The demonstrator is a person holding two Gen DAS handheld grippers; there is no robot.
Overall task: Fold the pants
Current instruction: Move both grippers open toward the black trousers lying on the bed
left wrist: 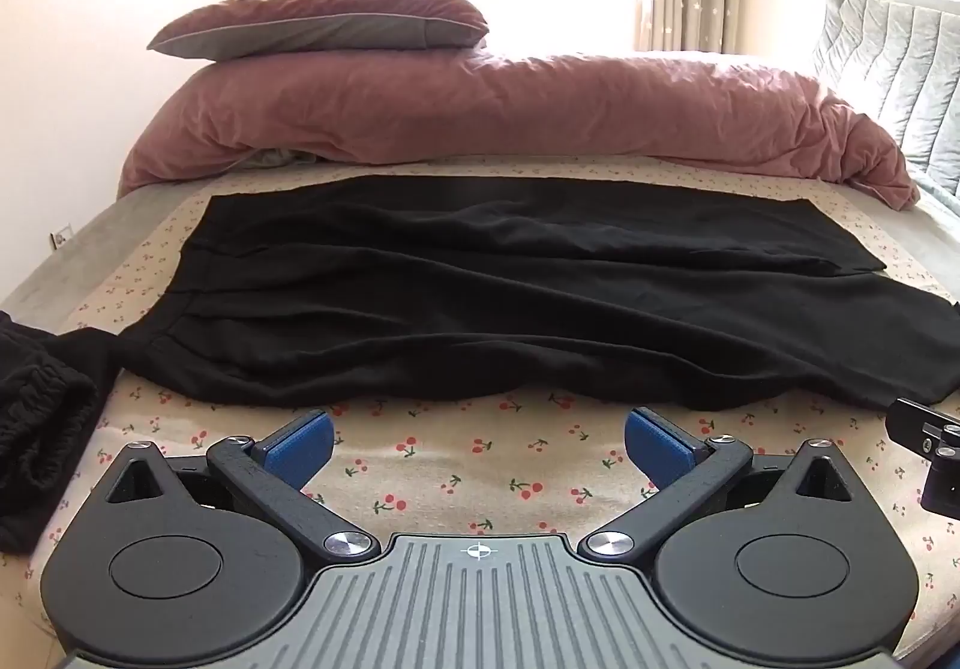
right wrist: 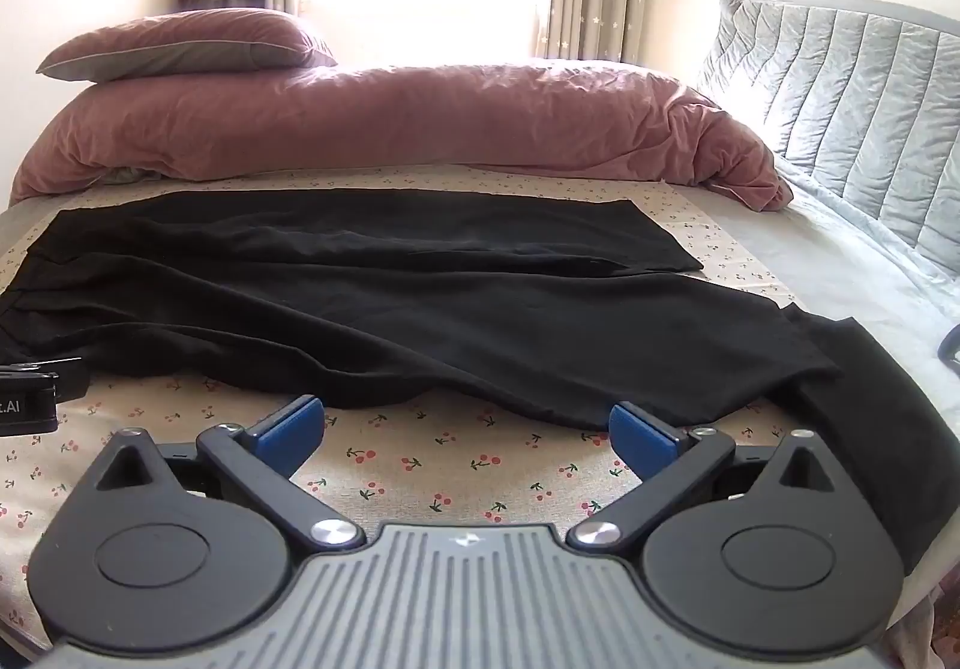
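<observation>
Black pants [left wrist: 510,297] lie spread sideways across the cherry-print bedsheet [left wrist: 468,465], waistband to the left, legs running right. In the right wrist view the same pants [right wrist: 390,303] fill the middle, with a leg end draped toward the right edge of the bed. My left gripper [left wrist: 479,444] hovers just short of the pants' near edge, open, nothing between its blue pads [left wrist: 300,447]. My right gripper [right wrist: 467,432] is likewise open and empty, close to the near hem. Each gripper's body shows at the other view's edge.
A rolled pink duvet [left wrist: 510,111] with a pink pillow [left wrist: 324,27] lies behind the pants. A grey quilted headboard [right wrist: 840,87] stands at the right. Another dark bunched garment [left wrist: 36,429] sits at the left bed edge. Curtains and a bright window are behind.
</observation>
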